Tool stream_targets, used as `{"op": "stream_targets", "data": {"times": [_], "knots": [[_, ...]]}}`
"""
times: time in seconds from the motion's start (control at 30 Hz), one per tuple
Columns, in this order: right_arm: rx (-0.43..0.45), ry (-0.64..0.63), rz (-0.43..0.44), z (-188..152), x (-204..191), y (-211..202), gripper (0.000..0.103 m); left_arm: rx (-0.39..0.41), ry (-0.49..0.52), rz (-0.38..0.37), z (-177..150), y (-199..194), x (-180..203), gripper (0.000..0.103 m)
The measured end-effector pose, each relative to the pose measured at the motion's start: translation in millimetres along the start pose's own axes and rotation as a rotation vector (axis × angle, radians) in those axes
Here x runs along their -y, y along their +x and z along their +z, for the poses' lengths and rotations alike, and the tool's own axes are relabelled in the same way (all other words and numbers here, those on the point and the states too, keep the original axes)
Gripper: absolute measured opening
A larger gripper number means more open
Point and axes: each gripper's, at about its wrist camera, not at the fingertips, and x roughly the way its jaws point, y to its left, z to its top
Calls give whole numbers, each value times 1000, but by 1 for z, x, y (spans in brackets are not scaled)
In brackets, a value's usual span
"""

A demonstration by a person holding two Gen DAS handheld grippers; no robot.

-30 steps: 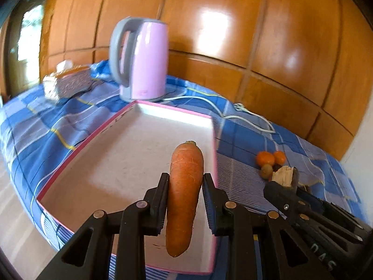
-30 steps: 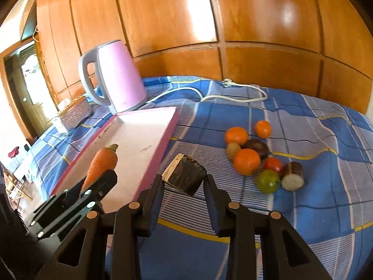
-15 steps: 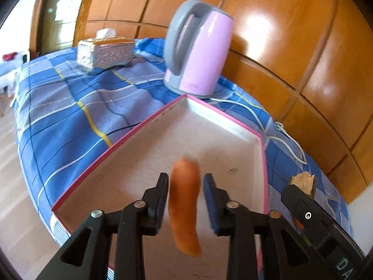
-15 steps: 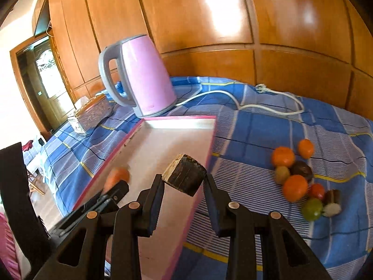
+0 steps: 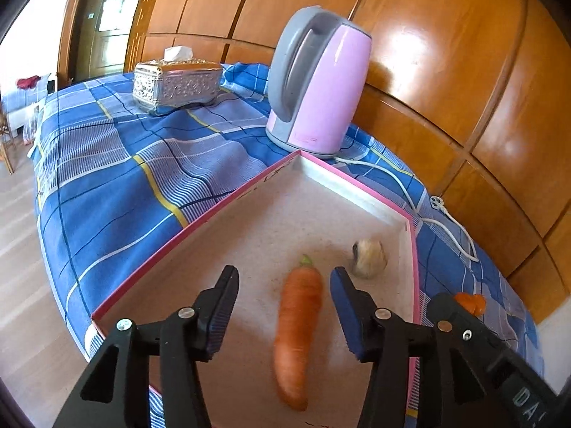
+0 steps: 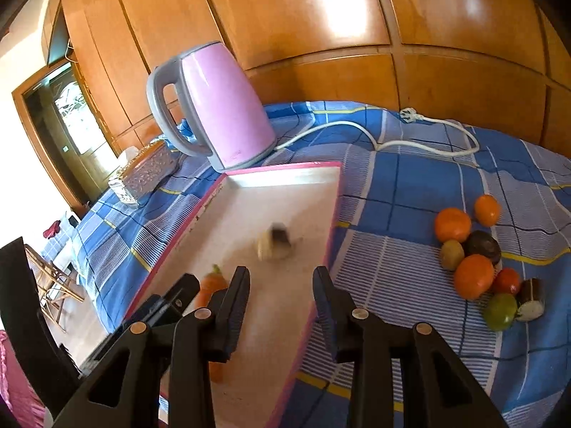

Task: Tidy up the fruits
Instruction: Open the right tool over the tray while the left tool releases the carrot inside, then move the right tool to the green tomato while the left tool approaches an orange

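Left wrist view: the left gripper [image 5: 283,306] stands wide over the tray [image 5: 357,186], holding nothing. The carrot [image 5: 298,335] lies on the tray floor between the spread fingers, nearer the right finger, touching neither as far as I can tell. Its long axis runs straight along the gripper's line, leaf end pointing away toward the kettle [image 5: 317,85]. A pale, blurred chunk [image 5: 369,258] sits just past the right fingertip, near the tray's right wall. The right gripper's black body shows at the lower right, with an orange [image 5: 471,302] peeking behind it.

Right wrist view: the right gripper [image 6: 282,303] is also wide and empty, over the tray's near right part. The chunk [image 6: 273,246] lies ahead of it, in the middle of the tray, smeared. The carrot [image 6: 212,283] is half hidden behind the left gripper at lower left. The remaining fruit pile [image 6: 478,260] lies on the cloth [image 6: 410,178] off the tray's right edge, well to the right of this gripper. That pile lies on the right hand's side, so I judge the right gripper the nearer one for the next pick, swinging right across the tray's pink rim.
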Motion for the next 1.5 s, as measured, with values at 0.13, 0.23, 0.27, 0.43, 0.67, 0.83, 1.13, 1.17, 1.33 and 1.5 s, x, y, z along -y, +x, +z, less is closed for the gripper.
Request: {"op": "stream_targets", "data": {"times": [0.13,0.23,0.27,0.43,0.67,0.83,1.13,1.17,1.33,1.5], "knots": [[3,-8,-25,-6,4,-6,37,9,27,-11,-2,-3,5,54],[11,-11,-52,-8,9,-12,37,22,56,-22,-4,-7,10,54],[16,-12,-59,-9,11,-14,37,24,68,-27,-5,-8,12,54],[36,-21,-105,-13,23,-26,37,33,115,-49,-8,-11,22,54],[52,-49,-177,-22,41,-37,37,23,180,-88,-14,-13,37,54],[61,-84,-253,-32,62,-47,37,25,242,-113,-22,-17,54,54],[110,73,-304,-33,106,-64,37,29,313,-141,-31,-23,69,54],[114,94,-306,-33,110,-66,37,26,313,-144,-31,-23,69,54],[111,163,-324,-34,123,-68,37,19,373,-172,-40,-26,82,54],[118,225,-343,-37,136,-75,37,10,437,-203,-48,-28,93,54]]}}
